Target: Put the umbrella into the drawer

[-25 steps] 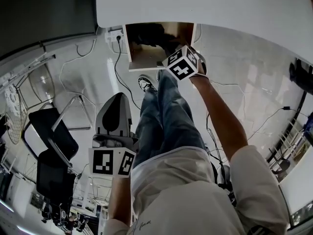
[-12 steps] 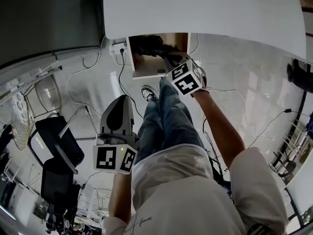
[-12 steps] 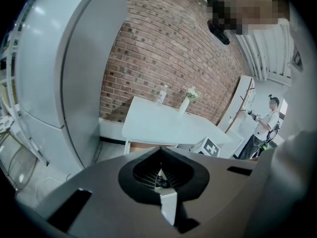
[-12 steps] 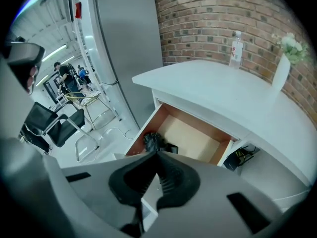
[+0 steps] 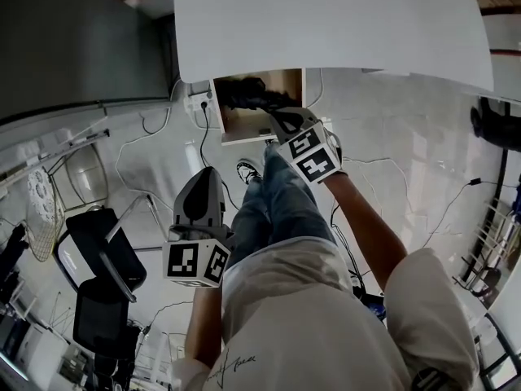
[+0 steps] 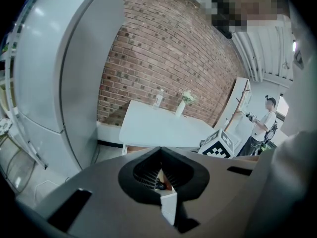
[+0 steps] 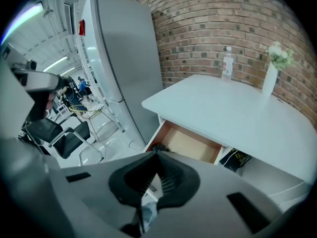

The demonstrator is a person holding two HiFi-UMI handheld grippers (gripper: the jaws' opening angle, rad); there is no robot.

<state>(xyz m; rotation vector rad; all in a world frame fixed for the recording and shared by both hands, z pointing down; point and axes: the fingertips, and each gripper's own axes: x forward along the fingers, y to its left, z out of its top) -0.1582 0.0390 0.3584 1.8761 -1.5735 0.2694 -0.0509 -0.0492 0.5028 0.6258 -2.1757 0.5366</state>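
The umbrella is lying in the drawer under the table. I am holding the right gripper beside the drawer and the left gripper farther back, both fingers closed.

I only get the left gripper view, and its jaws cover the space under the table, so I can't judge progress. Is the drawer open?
Observer: Yes. The head view shows the drawer pulled out from under the white table.
Operator: Is the umbrella in it?
Observer: A dark bundle, apparently the umbrella, lies inside it.
Operator: And the right gripper?
Observer: The right gripper is at the drawer's front edge. Its own view shows its jaws together with nothing between them.
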